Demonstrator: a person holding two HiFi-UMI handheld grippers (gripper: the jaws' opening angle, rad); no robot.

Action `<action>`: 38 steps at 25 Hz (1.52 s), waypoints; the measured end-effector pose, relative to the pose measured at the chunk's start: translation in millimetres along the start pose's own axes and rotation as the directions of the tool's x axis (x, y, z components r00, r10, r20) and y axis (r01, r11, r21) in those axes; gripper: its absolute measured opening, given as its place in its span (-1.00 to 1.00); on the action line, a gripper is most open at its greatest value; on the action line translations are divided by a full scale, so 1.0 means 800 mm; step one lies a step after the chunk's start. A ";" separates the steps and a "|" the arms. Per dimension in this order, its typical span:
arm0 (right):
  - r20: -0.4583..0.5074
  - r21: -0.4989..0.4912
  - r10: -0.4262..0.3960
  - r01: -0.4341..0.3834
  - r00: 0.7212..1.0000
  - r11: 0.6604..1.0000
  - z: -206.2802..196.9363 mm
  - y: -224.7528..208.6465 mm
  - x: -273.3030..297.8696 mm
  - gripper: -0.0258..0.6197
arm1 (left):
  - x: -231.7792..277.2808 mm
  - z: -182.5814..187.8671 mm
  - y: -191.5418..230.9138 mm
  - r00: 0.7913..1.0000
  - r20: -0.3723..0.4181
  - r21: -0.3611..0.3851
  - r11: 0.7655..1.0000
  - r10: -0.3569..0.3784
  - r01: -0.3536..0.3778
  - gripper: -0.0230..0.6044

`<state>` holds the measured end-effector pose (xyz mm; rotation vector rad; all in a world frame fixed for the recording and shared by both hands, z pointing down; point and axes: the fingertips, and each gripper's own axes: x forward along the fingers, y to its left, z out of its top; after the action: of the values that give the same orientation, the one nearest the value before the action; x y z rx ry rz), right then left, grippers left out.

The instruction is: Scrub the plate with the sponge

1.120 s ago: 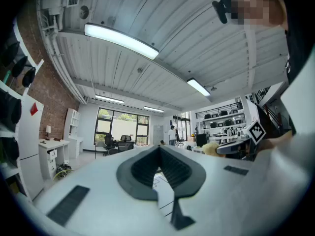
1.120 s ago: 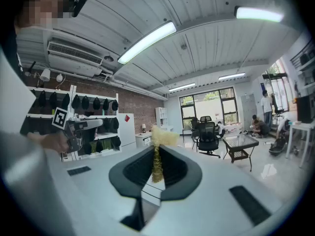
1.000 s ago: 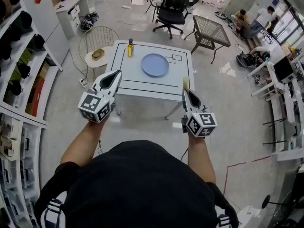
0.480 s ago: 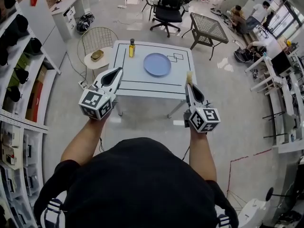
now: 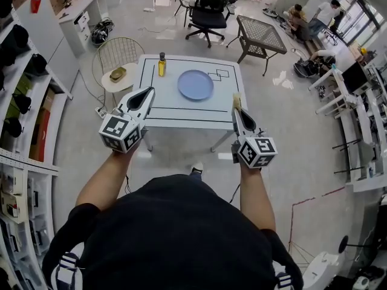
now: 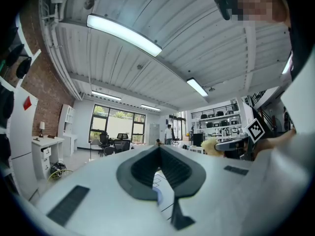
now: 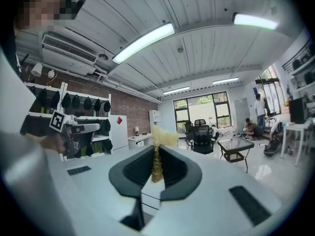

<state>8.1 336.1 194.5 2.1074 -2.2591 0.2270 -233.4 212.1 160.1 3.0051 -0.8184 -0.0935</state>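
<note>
A round blue plate point(image 5: 195, 84) lies on the white table point(image 5: 181, 110), ahead of both grippers. My right gripper point(image 5: 236, 106) hovers over the table's front right edge, shut on a thin yellow sponge point(image 5: 236, 101). In the right gripper view the sponge point(image 7: 157, 162) is squeezed flat between the jaws and its tuft sticks out past the tips. My left gripper point(image 5: 147, 93) is held off the table's front left corner, shut, with nothing in it. In the left gripper view my left gripper point(image 6: 158, 150) shows its jaws closed together.
A bottle of yellow liquid point(image 5: 161, 64) stands at the table's back left. A round wire side table point(image 5: 118, 72) sits left of the table. An office chair point(image 5: 208, 5) and a glass-top table point(image 5: 261, 34) stand behind. Shelving point(image 5: 24, 101) lines the left wall.
Both grippers keep nearly the same pose and stay shut. The view has shifted a little, and a shoe now shows on the floor below the table's front edge.
</note>
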 end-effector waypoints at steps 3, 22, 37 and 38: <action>-0.011 0.000 -0.001 0.001 1.000 1.000 -0.003 -0.020 0.011 -0.84 | 0.018 -0.007 0.004 1.000 -0.016 0.004 1.000 0.005 -0.005 -0.90; -0.056 0.026 0.104 -0.103 0.993 0.994 -0.016 -0.115 0.130 -0.84 | 0.127 -0.043 0.046 0.993 -0.077 -0.008 0.995 0.094 -0.095 -0.90; -0.103 0.048 0.178 -0.174 0.979 0.984 -0.028 -0.185 0.204 -0.84 | 0.201 -0.076 0.066 0.976 -0.140 -0.036 0.984 0.167 -0.173 -0.90; -0.105 0.049 0.183 -0.179 0.977 0.983 -0.029 -0.190 0.208 -0.84 | 0.205 -0.079 0.066 0.974 -0.147 -0.037 0.983 0.172 -0.179 -0.90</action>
<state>145.7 164.9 250.7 1.8554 -2.4003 0.3868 -114.7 84.1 216.6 2.8374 -1.0437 0.1028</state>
